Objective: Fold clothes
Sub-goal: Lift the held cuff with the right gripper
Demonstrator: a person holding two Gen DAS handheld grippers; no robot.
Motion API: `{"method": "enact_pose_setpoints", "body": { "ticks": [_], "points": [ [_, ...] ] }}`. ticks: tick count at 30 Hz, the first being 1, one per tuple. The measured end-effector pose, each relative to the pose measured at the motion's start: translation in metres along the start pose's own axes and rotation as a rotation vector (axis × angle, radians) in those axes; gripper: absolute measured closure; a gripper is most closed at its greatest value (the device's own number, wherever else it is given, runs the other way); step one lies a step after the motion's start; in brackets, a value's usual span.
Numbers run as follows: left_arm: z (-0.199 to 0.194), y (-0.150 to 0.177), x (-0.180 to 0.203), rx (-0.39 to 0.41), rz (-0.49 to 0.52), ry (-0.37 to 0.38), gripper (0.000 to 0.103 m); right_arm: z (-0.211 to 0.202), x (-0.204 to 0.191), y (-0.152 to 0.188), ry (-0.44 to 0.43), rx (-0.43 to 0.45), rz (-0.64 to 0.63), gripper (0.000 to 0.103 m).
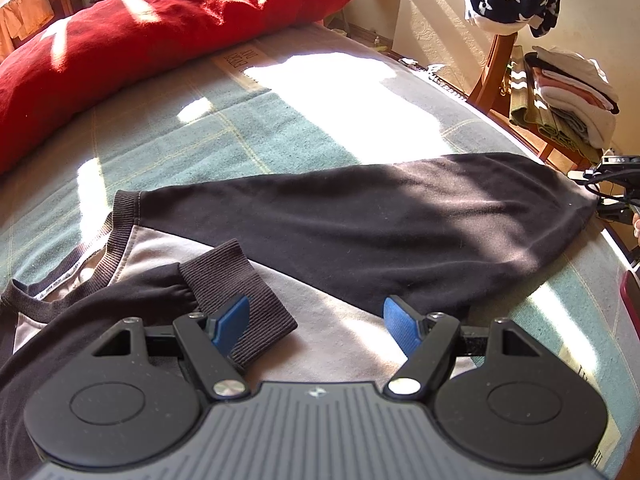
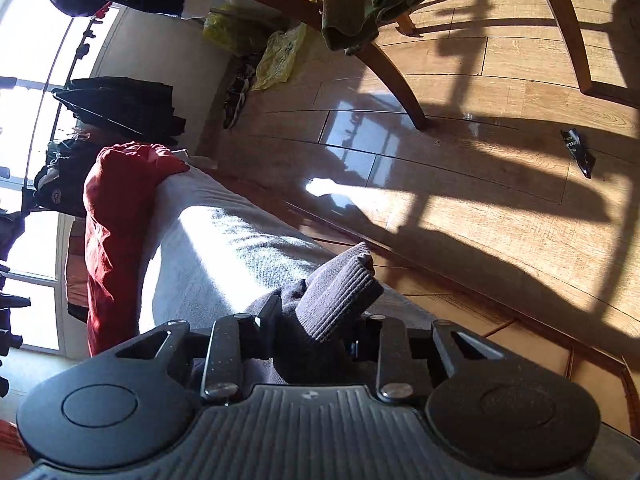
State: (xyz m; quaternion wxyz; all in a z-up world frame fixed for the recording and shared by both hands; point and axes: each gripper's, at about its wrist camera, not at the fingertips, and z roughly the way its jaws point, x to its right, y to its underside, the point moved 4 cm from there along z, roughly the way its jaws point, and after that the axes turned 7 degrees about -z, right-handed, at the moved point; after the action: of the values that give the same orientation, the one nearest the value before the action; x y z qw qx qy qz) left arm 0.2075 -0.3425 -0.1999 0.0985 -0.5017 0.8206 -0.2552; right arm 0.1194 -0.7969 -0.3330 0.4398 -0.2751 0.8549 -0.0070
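Sweatshirt (image 1: 360, 216) lay half-folded on our bed (image 1: 208, 120): one cuff (image 1: 240, 300) tucked beneath our gaping left gripper (image 1: 316, 320), the other cuff (image 2: 340, 292) clamped in our right gripper (image 2: 316, 332).

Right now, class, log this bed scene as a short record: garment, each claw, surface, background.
garment: dark sweatshirt with pale front, lying on the bed, one sleeve stretched out to the right
left claw: open above the shirt, one ribbed cuff by its left pad
right claw: shut on the other cuff
surface: green checked blanket
background: red pillow, chair with folded clothes
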Motion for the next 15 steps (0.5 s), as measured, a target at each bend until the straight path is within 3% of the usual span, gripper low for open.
{"method": "enact_pose_setpoints", "body": {
  "ticks": [6, 15],
  "points": [
    [-0.008, 0.002, -0.009, 0.013, -0.028, -0.002, 0.028, -0.027, -0.040, 0.001, 0.064, 0.034, -0.151, 0.081],
    [-0.028, 0.012, -0.021, 0.040, -0.039, -0.001, 0.028, -0.036, -0.136, 0.028, 0.114, 0.012, -0.474, 0.084]
  ]
}}
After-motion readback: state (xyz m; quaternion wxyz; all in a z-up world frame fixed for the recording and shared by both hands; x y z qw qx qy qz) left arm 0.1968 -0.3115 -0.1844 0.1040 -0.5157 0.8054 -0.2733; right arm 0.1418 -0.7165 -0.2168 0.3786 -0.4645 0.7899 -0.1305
